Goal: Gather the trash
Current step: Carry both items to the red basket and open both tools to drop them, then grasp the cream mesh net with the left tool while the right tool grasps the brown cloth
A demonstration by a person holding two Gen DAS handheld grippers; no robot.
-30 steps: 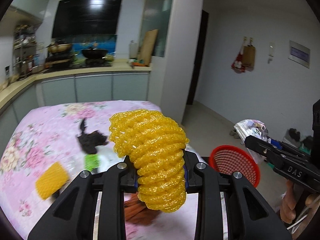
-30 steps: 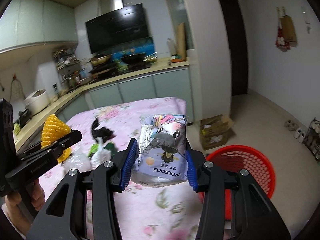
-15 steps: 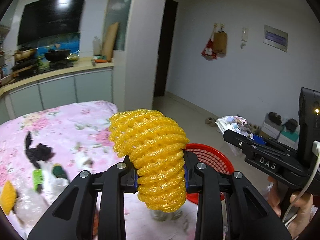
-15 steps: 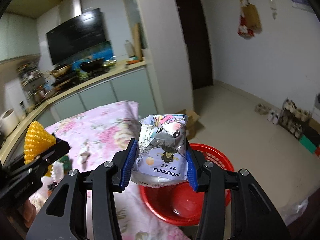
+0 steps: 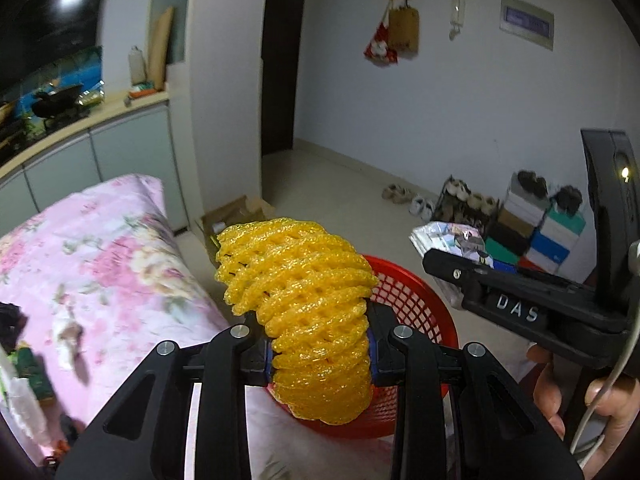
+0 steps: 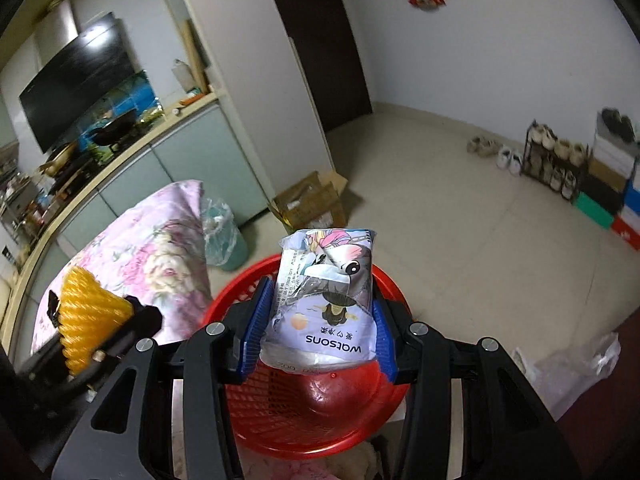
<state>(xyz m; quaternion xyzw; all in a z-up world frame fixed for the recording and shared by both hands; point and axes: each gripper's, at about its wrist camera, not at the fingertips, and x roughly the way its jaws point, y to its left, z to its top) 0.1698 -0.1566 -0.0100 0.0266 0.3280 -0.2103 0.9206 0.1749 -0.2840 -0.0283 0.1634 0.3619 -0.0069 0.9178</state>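
My left gripper is shut on a yellow foam fruit net, held by the near rim of the red mesh basket. My right gripper is shut on a Watsons wipes packet and holds it directly above the red basket. The right gripper shows in the left wrist view at the right with the packet. The left gripper's net shows at the left of the right wrist view.
The table with the pink floral cloth lies left of the basket, with scraps of trash at its left edge. A green bin with a plastic liner, a cardboard box and shoe racks stand on the floor.
Both grippers have swung right, away from the table, toward the red basket. The packet is now over the basket and the net is at its rim. Both grips unchanged.
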